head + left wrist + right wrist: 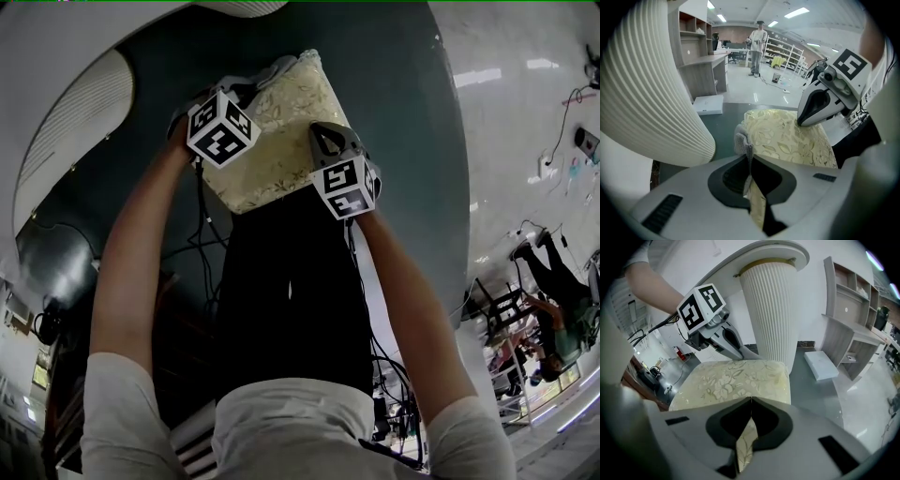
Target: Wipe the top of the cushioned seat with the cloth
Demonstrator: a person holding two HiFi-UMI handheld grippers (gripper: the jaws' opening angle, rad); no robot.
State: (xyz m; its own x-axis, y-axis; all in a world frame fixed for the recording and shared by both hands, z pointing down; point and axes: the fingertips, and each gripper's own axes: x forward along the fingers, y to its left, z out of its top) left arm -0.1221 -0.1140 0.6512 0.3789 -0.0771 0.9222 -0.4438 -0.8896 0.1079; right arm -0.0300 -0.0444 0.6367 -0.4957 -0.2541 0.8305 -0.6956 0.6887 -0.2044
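The seat [272,131] stands on the dark floor [394,112] beside a white ribbed column [771,310]. In the head view its longer side runs away from the person, leaning slightly right. Its cream top carries a pale leaf pattern. The base is hidden, and the tools cover the near edge.

The left tool [750,157] is clamped on a grey cloth [742,136], bunched at the seat's far left corner and mostly covered. The right tool [751,399] has its jaws pressed together on nothing, just above the cushion.
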